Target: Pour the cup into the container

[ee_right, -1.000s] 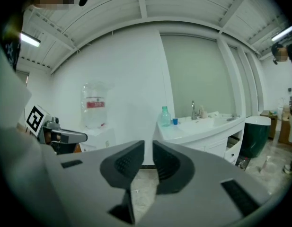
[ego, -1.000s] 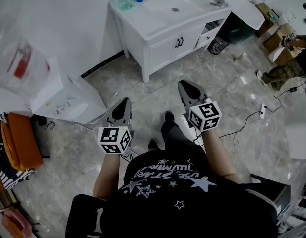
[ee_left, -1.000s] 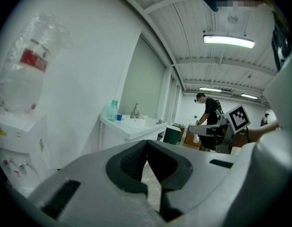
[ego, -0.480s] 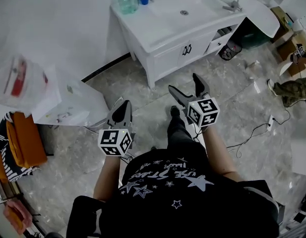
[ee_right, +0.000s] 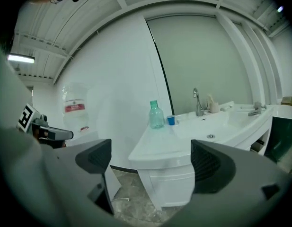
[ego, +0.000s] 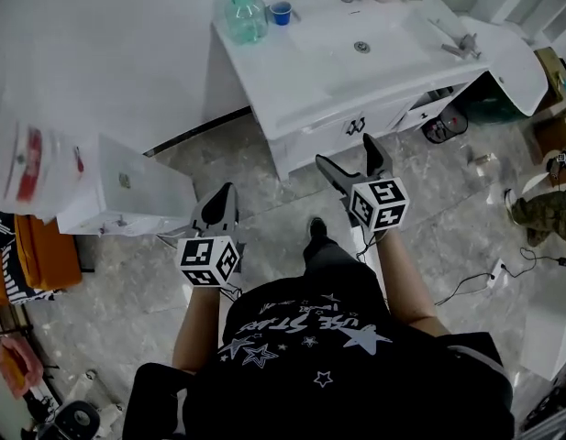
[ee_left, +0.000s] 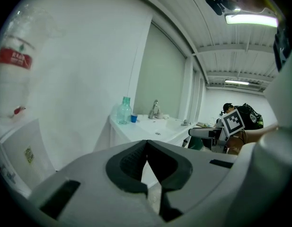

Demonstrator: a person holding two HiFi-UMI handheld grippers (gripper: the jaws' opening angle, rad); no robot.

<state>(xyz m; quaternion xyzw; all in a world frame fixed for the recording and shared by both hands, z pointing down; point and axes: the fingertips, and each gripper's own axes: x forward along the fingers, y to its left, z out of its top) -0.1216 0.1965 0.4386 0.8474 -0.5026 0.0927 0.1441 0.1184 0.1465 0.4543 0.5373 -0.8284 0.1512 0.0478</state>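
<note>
Our right fingers (ee_right: 209,167) stand wide apart, having just been opening, with nothing between them. Our left fingers (ee_left: 129,162) are pressed together at the tips, holding nothing. We hold the right gripper (ego: 349,154) and the left gripper (ego: 224,195) out over the floor (ego: 264,200), short of the vanity (ego: 301,81). At its far left corner the cup (ego: 281,13) sits just beside the bottle (ego: 246,12), well apart from both grippers.
</note>
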